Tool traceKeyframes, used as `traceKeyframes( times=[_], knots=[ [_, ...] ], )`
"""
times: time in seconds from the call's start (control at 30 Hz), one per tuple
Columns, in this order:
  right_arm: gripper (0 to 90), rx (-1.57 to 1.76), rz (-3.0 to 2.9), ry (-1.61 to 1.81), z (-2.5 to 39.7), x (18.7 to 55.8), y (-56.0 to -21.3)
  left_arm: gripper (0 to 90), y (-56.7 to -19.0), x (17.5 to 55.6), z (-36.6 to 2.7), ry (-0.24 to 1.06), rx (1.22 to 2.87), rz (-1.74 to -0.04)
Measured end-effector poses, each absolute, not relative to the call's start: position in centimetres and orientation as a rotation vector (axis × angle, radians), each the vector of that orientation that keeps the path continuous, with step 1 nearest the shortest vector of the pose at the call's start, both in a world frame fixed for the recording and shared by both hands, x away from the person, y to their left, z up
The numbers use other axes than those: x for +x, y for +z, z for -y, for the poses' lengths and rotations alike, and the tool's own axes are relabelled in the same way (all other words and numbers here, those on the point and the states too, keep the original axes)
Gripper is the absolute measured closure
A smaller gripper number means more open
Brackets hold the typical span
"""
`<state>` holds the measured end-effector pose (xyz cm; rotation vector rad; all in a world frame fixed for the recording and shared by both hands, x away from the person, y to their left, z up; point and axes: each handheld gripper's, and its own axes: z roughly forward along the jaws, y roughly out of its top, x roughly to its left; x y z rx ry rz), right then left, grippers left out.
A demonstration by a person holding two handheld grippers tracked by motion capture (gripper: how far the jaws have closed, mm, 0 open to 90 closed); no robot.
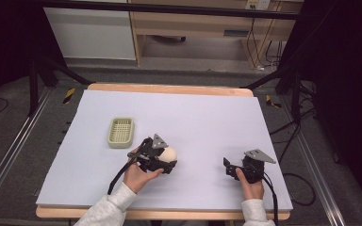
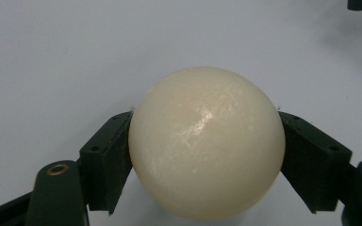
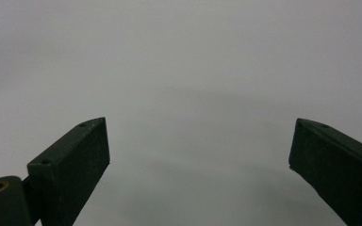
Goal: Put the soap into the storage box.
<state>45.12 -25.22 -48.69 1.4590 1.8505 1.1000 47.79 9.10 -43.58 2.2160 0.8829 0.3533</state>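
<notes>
Lab recording bay, black frame legs [image 1: 40, 70], taped floor, trailing cables [image 1: 296, 141]

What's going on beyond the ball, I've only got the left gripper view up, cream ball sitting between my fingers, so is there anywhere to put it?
Observer: Yes. The high view shows a small pale green basket on the table, apart from the ball and on the far side of the left gripper from it.
Operator: Is anything in that basket?
Observer: It looks empty; its slotted floor shows bare.
Operator: Where's my other gripper?
Observer: The right gripper rests low over the table, well to the right of the ball.
Operator: Is it holding anything?
Observer: No. In the right gripper view its fingers stand wide apart with only table between them.
</notes>
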Motion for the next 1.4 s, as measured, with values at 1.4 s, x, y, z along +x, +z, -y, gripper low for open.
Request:
traceKeyframes(
  times=[1.4],
  knots=[
    [6.1,1.463,-1.848,1.106,25.3,45.1,-48.7,24.0,-41.6,50.0,-16.3,0.423,2.077,-1.043]
  ],
)
